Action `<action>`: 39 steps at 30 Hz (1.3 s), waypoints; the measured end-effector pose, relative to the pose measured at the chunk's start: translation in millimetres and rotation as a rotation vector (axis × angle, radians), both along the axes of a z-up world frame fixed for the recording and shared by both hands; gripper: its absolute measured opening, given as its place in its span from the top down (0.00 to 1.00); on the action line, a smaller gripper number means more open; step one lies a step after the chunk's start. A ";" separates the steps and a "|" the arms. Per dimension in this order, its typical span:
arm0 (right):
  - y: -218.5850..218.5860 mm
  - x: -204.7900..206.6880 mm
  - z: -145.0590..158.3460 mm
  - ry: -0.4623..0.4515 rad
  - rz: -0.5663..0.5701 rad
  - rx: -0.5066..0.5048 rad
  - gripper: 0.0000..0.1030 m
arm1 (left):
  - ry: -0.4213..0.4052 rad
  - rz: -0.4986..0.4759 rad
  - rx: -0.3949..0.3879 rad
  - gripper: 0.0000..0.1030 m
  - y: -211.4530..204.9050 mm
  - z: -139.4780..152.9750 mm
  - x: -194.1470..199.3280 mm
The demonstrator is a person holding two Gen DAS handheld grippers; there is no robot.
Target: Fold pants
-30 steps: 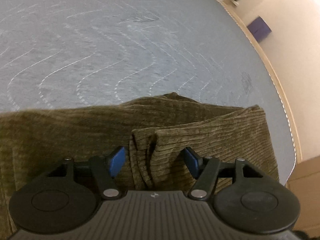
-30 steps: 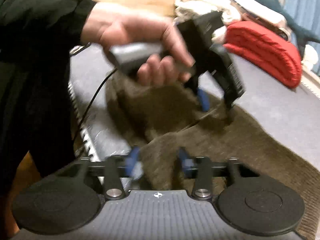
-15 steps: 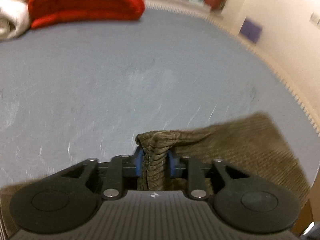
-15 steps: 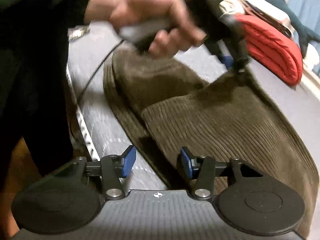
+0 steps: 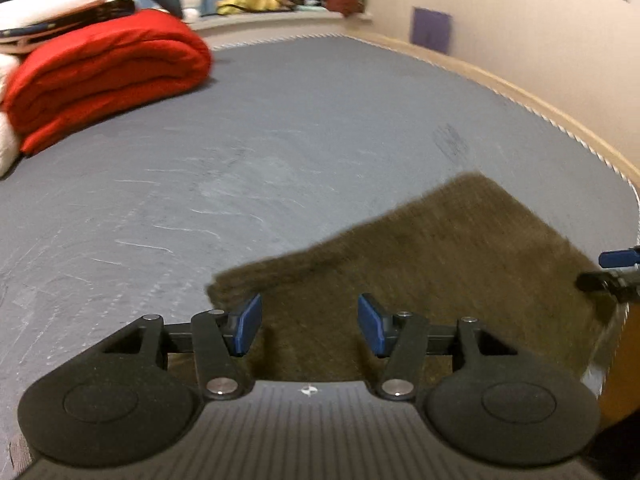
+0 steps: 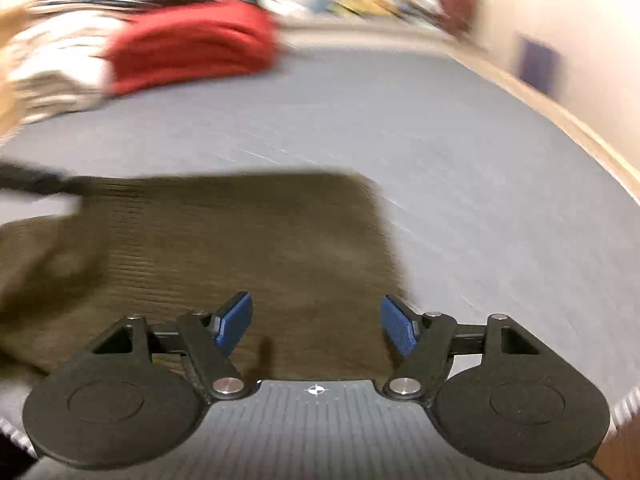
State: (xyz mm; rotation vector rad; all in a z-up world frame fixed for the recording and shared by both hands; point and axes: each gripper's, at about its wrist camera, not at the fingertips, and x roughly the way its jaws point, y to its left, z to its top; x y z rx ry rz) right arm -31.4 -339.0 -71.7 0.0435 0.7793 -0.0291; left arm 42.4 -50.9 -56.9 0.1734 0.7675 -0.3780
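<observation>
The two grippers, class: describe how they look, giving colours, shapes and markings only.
The left gripper and the right gripper look alike. Each has two blue ribbed rectangular fingertip pads on black linkage arms with silver pivot screws. Behind the arms sit two round black discs, one on each side of a grey ridged body with a small white crosshair mark. No cable or sleeve shows.

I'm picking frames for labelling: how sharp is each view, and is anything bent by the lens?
Left wrist view: mostly sharp, though the pants are smeared and the bed edge curves with the fisheye. Right wrist view: strong motion blur across the red blanket and the pants; only the right gripper is crisp.
</observation>
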 end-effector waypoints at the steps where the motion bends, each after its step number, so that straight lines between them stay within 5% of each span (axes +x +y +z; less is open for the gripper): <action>1: -11.8 3.5 -7.0 0.050 -0.051 0.035 0.27 | 0.008 -0.011 0.001 0.43 -2.6 -2.2 -1.3; 7: -42.9 5.7 -31.1 0.143 -0.104 0.229 0.24 | 0.014 -0.026 0.007 0.43 -6.8 -3.6 1.7; 9: -51.4 3.8 -33.2 0.152 -0.110 0.331 0.38 | 0.013 -0.017 -0.014 0.43 -4.1 0.7 3.6; 14: -61.9 -6.3 -21.3 0.100 -0.118 0.407 0.71 | 0.021 0.002 -0.103 0.43 3.8 14.8 1.0; 16: -50.2 -14.8 -2.9 0.022 -0.069 0.362 0.74 | 0.043 0.012 -0.185 0.42 8.1 22.5 1.0; 20: 9.8 -49.4 38.6 -0.217 0.181 0.126 0.76 | 0.083 -0.027 -0.378 0.18 11.4 40.9 -3.2; 24: 75.8 -88.5 55.1 -0.381 0.449 -0.067 0.77 | 0.138 -0.117 -0.542 0.14 9.0 56.6 -8.8; 26: 104.7 -100.9 55.2 -0.409 0.544 -0.147 0.77 | 0.159 -0.153 -0.565 0.11 5.1 60.3 -12.1; 32: 172.5 -119.4 40.1 -0.456 0.745 -0.296 0.77 | 0.201 -0.115 -0.447 0.11 5.0 48.1 -14.4; 36: 205.4 -128.2 35.2 -0.459 0.834 -0.336 0.77 | 0.190 -0.027 -0.393 0.36 24.8 41.2 -11.0; 38: 217.2 -129.2 34.1 -0.454 0.863 -0.343 0.77 | 0.188 0.041 -0.339 0.78 38.1 37.8 -8.3; 39: 222.1 -129.2 34.5 -0.453 0.868 -0.345 0.77 | 0.196 0.062 -0.352 0.80 47.9 35.3 -7.1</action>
